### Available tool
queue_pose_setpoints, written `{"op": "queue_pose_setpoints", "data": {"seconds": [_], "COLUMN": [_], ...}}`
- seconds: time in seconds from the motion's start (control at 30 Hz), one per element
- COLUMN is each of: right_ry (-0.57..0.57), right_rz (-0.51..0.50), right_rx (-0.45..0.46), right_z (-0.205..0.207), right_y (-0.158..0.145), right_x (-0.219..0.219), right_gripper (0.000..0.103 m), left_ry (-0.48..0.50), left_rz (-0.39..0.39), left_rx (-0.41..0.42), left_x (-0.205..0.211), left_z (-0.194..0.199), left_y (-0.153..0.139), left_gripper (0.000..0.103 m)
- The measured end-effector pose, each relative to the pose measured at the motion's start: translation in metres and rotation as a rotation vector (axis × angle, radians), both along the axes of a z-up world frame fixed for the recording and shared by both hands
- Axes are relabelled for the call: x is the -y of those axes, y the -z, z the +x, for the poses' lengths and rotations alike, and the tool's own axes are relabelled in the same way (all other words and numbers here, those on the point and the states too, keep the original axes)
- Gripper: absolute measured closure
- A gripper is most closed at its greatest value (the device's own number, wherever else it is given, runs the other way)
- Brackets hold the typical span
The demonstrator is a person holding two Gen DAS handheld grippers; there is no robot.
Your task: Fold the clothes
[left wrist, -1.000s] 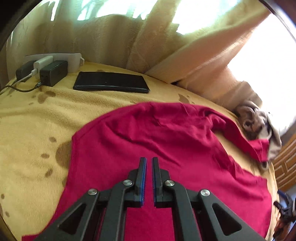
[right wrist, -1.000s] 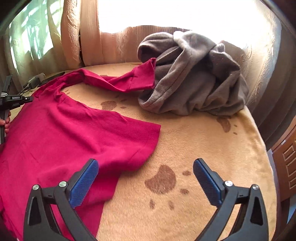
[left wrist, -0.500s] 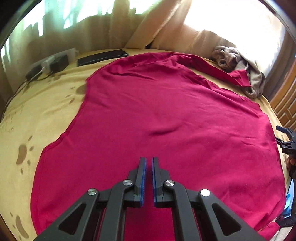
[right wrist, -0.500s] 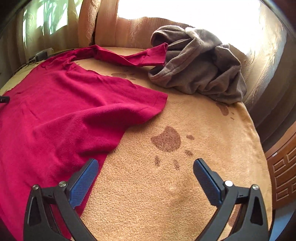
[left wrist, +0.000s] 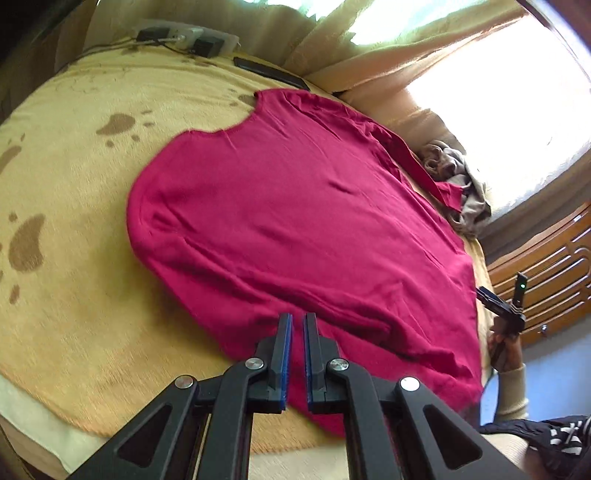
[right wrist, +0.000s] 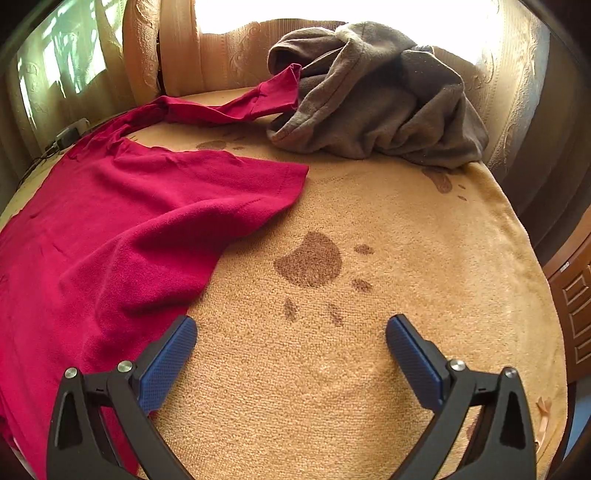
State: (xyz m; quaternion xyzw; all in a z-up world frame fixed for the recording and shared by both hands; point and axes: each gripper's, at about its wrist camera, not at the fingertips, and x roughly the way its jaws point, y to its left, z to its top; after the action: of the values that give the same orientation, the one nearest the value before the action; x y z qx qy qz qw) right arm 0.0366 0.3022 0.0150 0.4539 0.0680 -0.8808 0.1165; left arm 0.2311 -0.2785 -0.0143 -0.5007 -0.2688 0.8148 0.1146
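Note:
A red shirt (left wrist: 295, 221) lies spread flat on a tan blanket (left wrist: 74, 277) with brown paw prints. One red sleeve (right wrist: 258, 103) stretches up onto a heap of grey clothing (right wrist: 376, 99). My left gripper (left wrist: 297, 321) is shut, with nothing between its blue pads, and hovers over the shirt's near edge. My right gripper (right wrist: 291, 328) stands wide open above bare blanket, its left finger (right wrist: 170, 354) just beside the shirt's side edge (right wrist: 207, 280). In the left wrist view, the right gripper (left wrist: 506, 306) shows at the far right in a person's hand.
A power strip with chargers (left wrist: 181, 35) and a flat black device (left wrist: 269, 72) lie at the far edge near the curtains (left wrist: 332, 44). A wooden cabinet (left wrist: 546, 266) stands to the right. The blanket's front edge (left wrist: 55, 424) drops off near the left gripper.
The left gripper has drawn back across the shirt to its near edge and rolled, staying shut. The right gripper sank slightly toward the blanket, still open. The shirt has not moved.

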Motion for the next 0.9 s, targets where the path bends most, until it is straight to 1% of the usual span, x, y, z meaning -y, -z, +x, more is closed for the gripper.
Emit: {"op": "queue_pose_setpoints", "data": {"seconds": [0.1, 0.2, 0.23, 0.4, 0.5, 0.67, 0.77, 0.8, 0.83, 0.87, 0.9], "right_ry": [0.0, 0.001, 0.001, 0.0, 0.001, 0.001, 0.0, 0.0, 0.0, -0.001, -0.001], "right_rz": [0.0, 0.0, 0.0, -0.002, -0.003, -0.004, -0.006, -0.007, -0.008, -0.008, -0.009], "right_rx": [0.0, 0.0, -0.001, -0.001, -0.001, -0.001, -0.001, -0.001, -0.001, -0.001, -0.001], "right_z": [0.0, 0.0, 0.0, 0.0, 0.001, 0.0, 0.0, 0.0, 0.0, 0.0, 0.0], "right_y": [0.0, 0.0, 0.0, 0.0, 0.0, 0.0, 0.0, 0.0, 0.0, 0.0, 0.0], "right_x": [0.001, 0.001, 0.001, 0.0, 0.0, 0.0, 0.0, 0.0, 0.0, 0.0, 0.0], "right_gripper": [0.0, 0.0, 0.0, 0.0, 0.0, 0.0, 0.0, 0.0, 0.0, 0.0, 0.0], "left_ry": [-0.014, -0.016, -0.009, -0.026, -0.067, -0.153, -0.202, -0.22, -0.237, -0.254, -0.259], "left_rz": [0.095, 0.204, 0.229, 0.308, 0.33, 0.418, 0.405, 0.397, 0.388, 0.383, 0.402], "left_rx": [0.04, 0.051, 0.053, 0.118, 0.176, 0.224, 0.232, 0.24, 0.253, 0.265, 0.254], "left_x": [-0.007, -0.016, -0.02, -0.033, -0.035, -0.035, -0.033, -0.032, -0.03, -0.029, -0.028], "left_z": [0.012, 0.017, 0.018, 0.022, 0.033, 0.049, 0.053, 0.053, 0.053, 0.054, 0.054], "left_y": [0.006, 0.01, 0.011, 0.019, 0.022, 0.025, 0.026, 0.026, 0.027, 0.028, 0.028], "left_gripper": [0.097, 0.097, 0.097, 0.097, 0.097, 0.097, 0.096, 0.094, 0.085, 0.062, 0.053]}}
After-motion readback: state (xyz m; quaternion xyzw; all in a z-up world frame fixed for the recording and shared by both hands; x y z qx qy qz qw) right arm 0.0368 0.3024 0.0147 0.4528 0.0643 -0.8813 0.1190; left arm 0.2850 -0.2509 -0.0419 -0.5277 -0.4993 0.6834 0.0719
